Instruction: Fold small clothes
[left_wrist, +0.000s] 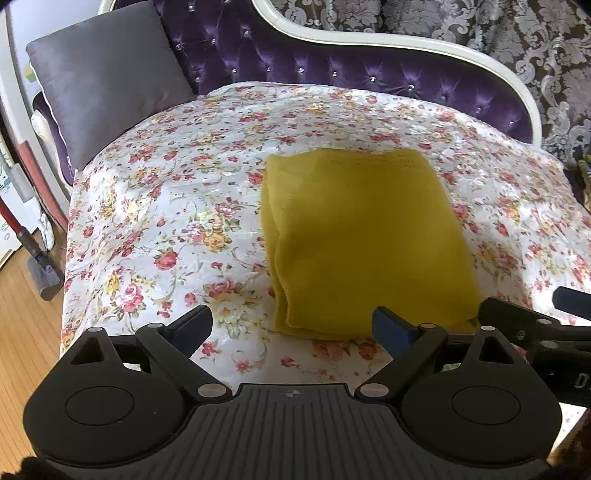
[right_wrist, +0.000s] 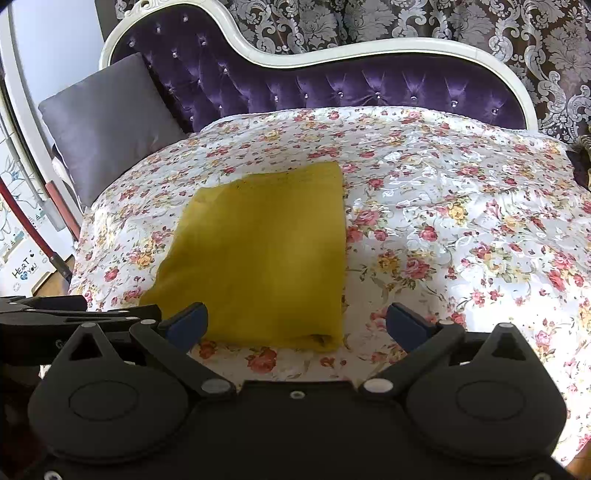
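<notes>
A mustard-yellow garment (left_wrist: 365, 240) lies folded into a flat rectangle on the floral bedspread (left_wrist: 177, 206); it also shows in the right wrist view (right_wrist: 266, 258). My left gripper (left_wrist: 295, 325) is open and empty, just in front of the garment's near left corner. My right gripper (right_wrist: 295, 325) is open and empty, in front of the garment's near right corner. The right gripper's fingers (left_wrist: 524, 321) show at the right edge of the left wrist view, and the left gripper's arm (right_wrist: 74, 314) shows at the left edge of the right wrist view.
A grey cushion (left_wrist: 107, 81) leans at the back left against the purple tufted backrest (left_wrist: 332, 70) with a white frame. A patterned curtain (right_wrist: 406, 22) hangs behind. A vacuum cleaner (left_wrist: 33, 240) stands on the wooden floor (left_wrist: 22, 354) at the left.
</notes>
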